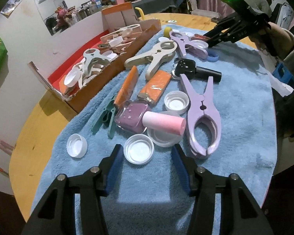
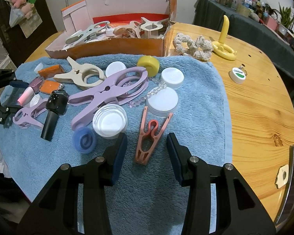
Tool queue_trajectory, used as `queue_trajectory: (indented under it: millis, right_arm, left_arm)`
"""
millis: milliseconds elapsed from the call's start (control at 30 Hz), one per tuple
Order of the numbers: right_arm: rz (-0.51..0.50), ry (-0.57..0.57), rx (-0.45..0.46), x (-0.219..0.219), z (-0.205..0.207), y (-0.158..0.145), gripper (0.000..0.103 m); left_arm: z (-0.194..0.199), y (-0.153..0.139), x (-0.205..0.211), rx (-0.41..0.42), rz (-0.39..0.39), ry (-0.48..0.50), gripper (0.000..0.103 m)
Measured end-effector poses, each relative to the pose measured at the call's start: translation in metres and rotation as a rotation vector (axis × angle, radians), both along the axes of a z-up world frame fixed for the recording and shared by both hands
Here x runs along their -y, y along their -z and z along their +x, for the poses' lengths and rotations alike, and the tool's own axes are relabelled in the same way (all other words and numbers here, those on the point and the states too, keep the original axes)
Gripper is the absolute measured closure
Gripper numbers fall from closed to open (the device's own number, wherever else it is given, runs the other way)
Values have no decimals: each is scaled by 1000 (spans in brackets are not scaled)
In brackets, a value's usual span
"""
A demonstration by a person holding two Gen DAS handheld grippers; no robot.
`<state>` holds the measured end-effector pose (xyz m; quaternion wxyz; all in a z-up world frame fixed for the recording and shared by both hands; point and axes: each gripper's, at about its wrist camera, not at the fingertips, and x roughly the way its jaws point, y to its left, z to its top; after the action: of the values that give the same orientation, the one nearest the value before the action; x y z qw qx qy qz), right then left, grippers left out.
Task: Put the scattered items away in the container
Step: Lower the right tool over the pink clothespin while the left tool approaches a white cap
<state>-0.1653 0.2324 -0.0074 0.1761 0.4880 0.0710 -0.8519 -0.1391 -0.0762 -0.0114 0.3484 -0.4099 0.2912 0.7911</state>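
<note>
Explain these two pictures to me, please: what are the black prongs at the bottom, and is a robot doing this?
No robot here: a person holds a hand tool in each hand, and each tool carries a camera looking along its two fingers. One picture comes from the left gripper, the other from the right gripper. A blue towel lies on a wooden table, strewn with purple clips, white caps, nail polish bottles and orange packets. A cardboard box behind it already holds several clips and caps. The left fingers stand apart either side of a white cap; the right ones straddle a pink clip. Neither gripper holds anything. The left view also shows the person's sleeve holding the other tool.
</note>
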Motion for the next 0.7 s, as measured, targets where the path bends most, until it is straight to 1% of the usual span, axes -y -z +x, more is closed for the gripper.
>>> queue_trajectory:
  millis: [67, 133, 233, 300, 400, 700]
  right_arm:
    - [-1, 0, 1, 0, 0, 0, 63]
    - [1, 1, -1, 1, 0, -1, 66]
    - [-2, 2, 2, 1, 0, -1, 66]
    - [-1, 0, 1, 1, 0, -1, 68]
    - [1, 4, -2, 0, 1, -1, 71]
    - [-2, 10, -10, 0, -1, -1, 76]
  left_arm:
    - [-1, 0, 1, 10, 8, 1, 50]
    - [-1, 0, 2, 11, 10, 2, 56]
    - [-2, -1, 4, 13, 13, -2, 60]
    - [-4, -1, 6, 16, 19, -2, 62]
    - [-5, -2, 9, 17, 22, -9, 68]
    - [-6, -4, 14, 17, 32, -16, 68]
